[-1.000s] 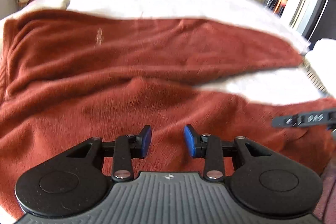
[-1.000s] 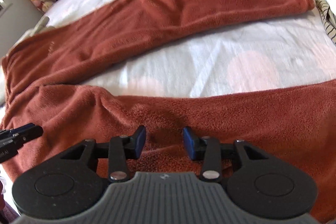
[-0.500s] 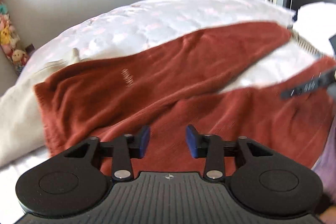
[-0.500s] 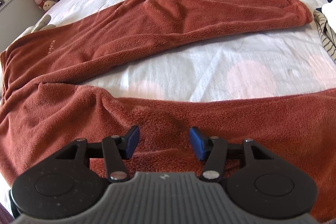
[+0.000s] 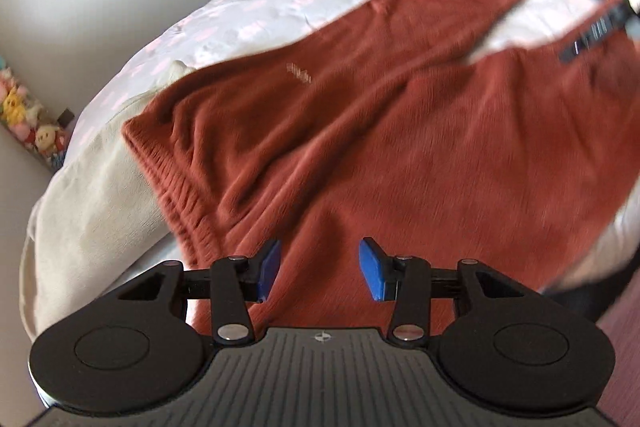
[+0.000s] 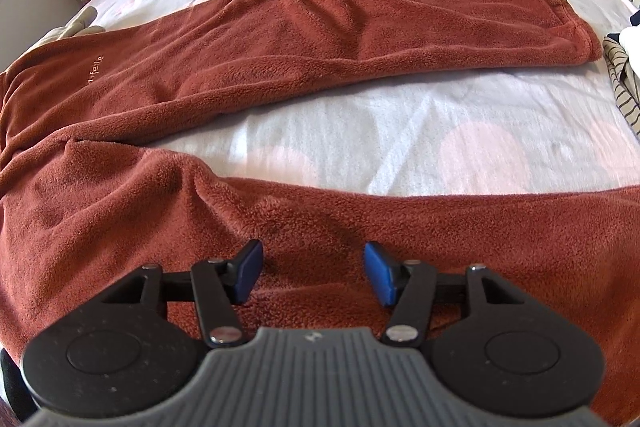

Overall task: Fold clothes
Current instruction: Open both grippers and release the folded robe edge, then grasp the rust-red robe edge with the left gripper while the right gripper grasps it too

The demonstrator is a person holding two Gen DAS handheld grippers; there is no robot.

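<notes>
Right wrist view: rust fleece trousers (image 6: 320,39) flat on bed (image 6: 400,139).

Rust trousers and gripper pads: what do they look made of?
Rust trousers: looks like plush fleece, matte, with a nubby pile and soft rounded creases; ribbed elastic-looking waistband. Gripper pads: smooth blue, likely rubber or soft plastic, slight sheen, on black, probably plastic linkages. Both grippers open.

One piece of writing shows: small pale embroidered lettering (image 6: 95,69) on the rust-red fleece trousers (image 6: 280,39), near the waist end. From the right wrist view only the letters "ifelle" can be read, with the start unclear; in the left wrist view the lettering (image 5: 299,73) is blurred beyond reading.
</notes>
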